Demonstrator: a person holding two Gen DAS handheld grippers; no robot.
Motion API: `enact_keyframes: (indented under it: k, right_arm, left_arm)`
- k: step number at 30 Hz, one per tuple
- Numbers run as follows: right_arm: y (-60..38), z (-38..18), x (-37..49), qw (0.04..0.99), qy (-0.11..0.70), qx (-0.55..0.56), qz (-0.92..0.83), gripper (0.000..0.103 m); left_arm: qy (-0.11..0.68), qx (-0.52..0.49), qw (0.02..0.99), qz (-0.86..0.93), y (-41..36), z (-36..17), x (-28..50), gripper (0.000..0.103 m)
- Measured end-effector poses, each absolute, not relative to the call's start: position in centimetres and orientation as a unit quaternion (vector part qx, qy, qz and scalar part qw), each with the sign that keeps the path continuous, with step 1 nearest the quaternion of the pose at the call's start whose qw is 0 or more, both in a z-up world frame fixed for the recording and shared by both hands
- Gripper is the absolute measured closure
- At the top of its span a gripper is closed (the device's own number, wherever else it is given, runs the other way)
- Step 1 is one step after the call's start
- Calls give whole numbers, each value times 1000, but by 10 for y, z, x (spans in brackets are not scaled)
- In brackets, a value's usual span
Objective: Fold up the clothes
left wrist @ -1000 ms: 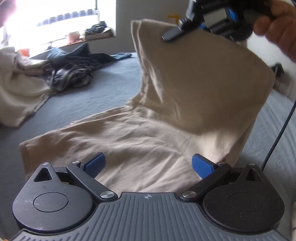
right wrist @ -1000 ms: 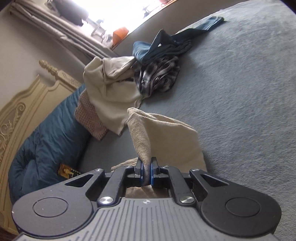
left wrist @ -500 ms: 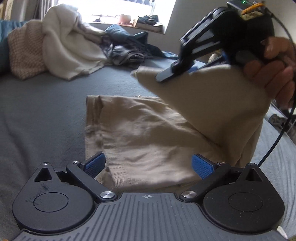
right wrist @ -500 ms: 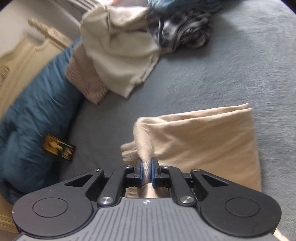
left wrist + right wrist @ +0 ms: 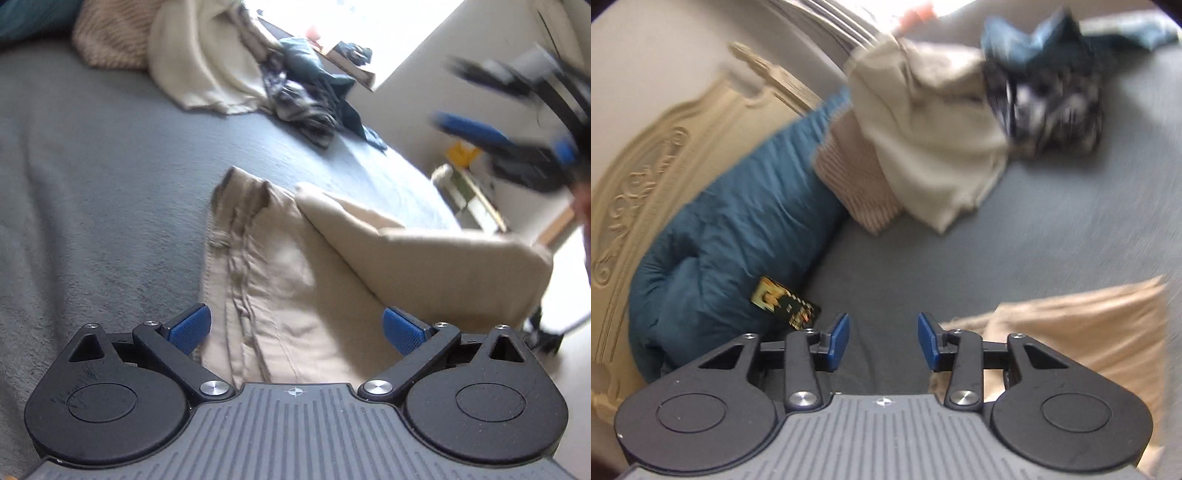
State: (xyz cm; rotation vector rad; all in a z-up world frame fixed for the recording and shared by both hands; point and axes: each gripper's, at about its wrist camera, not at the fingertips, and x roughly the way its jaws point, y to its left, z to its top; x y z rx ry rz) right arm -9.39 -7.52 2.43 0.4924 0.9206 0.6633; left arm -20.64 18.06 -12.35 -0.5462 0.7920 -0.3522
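Lying flat on your fuzzy grey bed (image 5: pixel 92 166), the beige trousers (image 5: pixel 295 288) look soft and creased, one flap doubled over. Left gripper (image 5: pixel 295 328) fingers wide apart; right gripper (image 5: pixel 882 341) opening, nothing between.

Each claw (image 5: pixel 295 328) has a ribbed grey body, black round-hubbed linkages (silver screws at the pivots) and blue pads (image 5: pixel 839 341).

A grey-covered bed (image 5: pixel 1071 229) meets a carved cream headboard (image 5: pixel 646 177); a bright window (image 5: pixel 332 14) glares behind.
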Motion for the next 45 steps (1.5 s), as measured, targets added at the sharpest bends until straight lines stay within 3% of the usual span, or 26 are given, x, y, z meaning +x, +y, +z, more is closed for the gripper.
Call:
enact_keyframes:
  k: [3, 5, 13, 18, 21, 23, 24, 25, 26, 31, 33, 35, 38, 45]
  right_arm:
    - [-114, 44, -118, 854, 389, 189, 288, 49]
    - [-135, 48, -137, 872, 371, 166, 274, 37]
    - [-158, 35, -202, 885, 342, 70, 308, 15]
    - [-135, 13, -216, 898, 327, -7, 296, 12]
    - [-112, -4, -217, 905, 310, -78, 280, 18]
    - [-98, -16, -216, 903, 309, -117, 274, 46]
    - [-93, -21, -217, 902, 310, -132, 271, 52]
    - [-91, -25, -221, 898, 312, -140, 276, 65]
    - [-90, -27, -223, 895, 313, -139, 285, 69]
    - [-89, -38, -240, 887, 311, -150, 307, 76]
    - [-87, -41, -246, 885, 312, -153, 311, 77]
    - [-85, -43, -251, 883, 312, -156, 314, 78]
    - [-84, -44, -257, 882, 309, -159, 319, 79]
    - [-89, -42, -260, 888, 304, -144, 314, 81]
  left_arm:
    - [380, -285, 865, -162, 188, -125, -200, 2]
    - [382, -299, 860, -160, 191, -126, -197, 2]
    - [391, -327, 847, -149, 191, -125, -189, 2]
    - [388, -325, 851, -138, 189, -118, -187, 3]
    - [379, -322, 856, -138, 189, -109, -187, 3]
    - [382, -320, 855, -144, 185, -104, -181, 3]
    - [384, -320, 853, -150, 181, -102, -176, 3]
    - [388, -321, 850, -155, 177, -101, -171, 3]
    - [392, -320, 848, -158, 173, -100, -165, 3]
    - [425, -317, 833, -160, 154, -106, -132, 5]
    - [442, -307, 829, -151, 148, -111, -121, 15]
    - [450, -295, 830, -144, 143, -114, -116, 31]
    - [451, -289, 832, -140, 140, -114, -111, 42]
    - [464, -283, 827, -142, 139, -104, -118, 43]
